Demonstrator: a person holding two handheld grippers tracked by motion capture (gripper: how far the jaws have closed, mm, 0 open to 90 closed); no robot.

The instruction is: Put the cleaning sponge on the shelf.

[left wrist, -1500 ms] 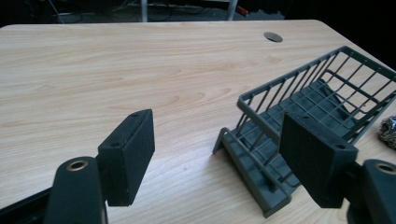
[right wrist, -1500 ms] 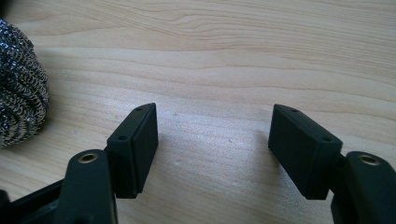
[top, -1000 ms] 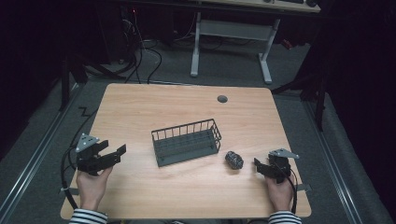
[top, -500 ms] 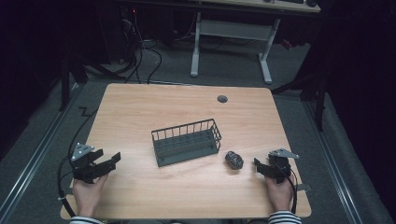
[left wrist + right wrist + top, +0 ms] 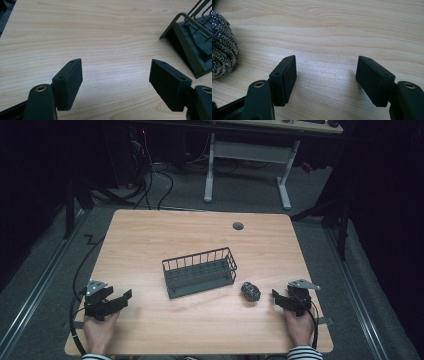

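A dark wire basket stands at the middle of the wooden table; its corner shows at the right of the left gripper view. A steel-wool scourer lies just right of the basket, and its edge shows at the left of the right gripper view. My left gripper rests low at the front left, open, with bare wood between its jaws. My right gripper sits at the front right, open and empty, a short way right of the scourer.
A round grey cable grommet sits near the table's far edge. Cables trail off the left side onto the floor. Another desk's white legs stand beyond the table.
My left gripper has come down and toward the table's front edge. The right gripper, basket and scourer have not moved.
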